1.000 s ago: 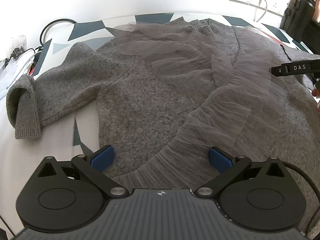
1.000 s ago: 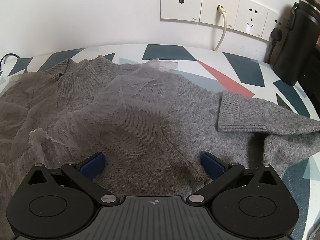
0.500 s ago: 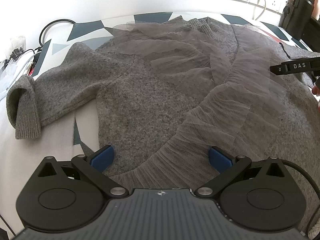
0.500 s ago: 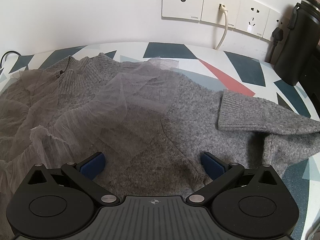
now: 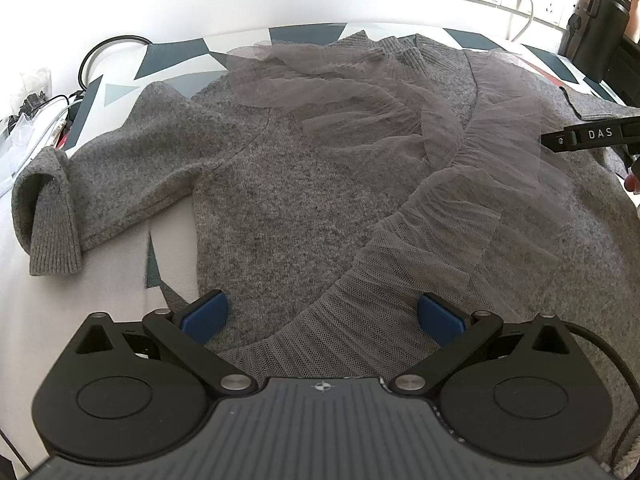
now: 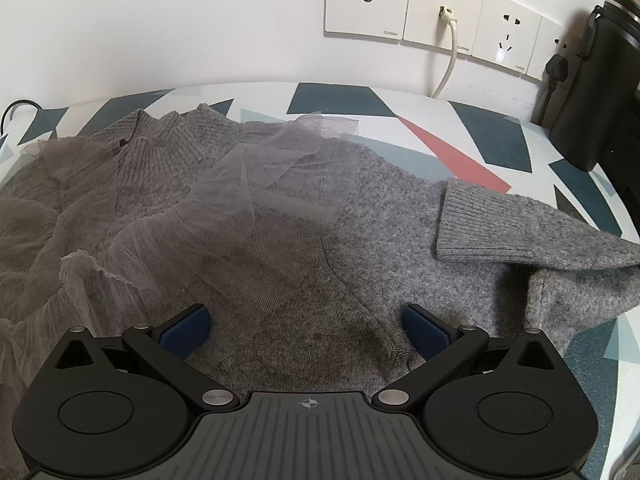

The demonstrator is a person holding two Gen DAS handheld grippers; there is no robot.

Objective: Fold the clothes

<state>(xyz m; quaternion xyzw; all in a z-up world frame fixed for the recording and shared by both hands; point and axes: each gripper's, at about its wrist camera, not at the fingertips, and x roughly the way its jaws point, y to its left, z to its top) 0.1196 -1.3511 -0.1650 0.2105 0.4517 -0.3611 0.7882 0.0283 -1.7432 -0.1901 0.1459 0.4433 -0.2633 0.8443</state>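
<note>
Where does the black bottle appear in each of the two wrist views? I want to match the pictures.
Left wrist view: the black bottle stands at the far upper right corner, beside the wall sockets.
Right wrist view: the black bottle is at the right edge, upper half, partly cut off.
Shared landmark: the white cable plugged into the socket panel, just left of the bottle in both views.
</note>
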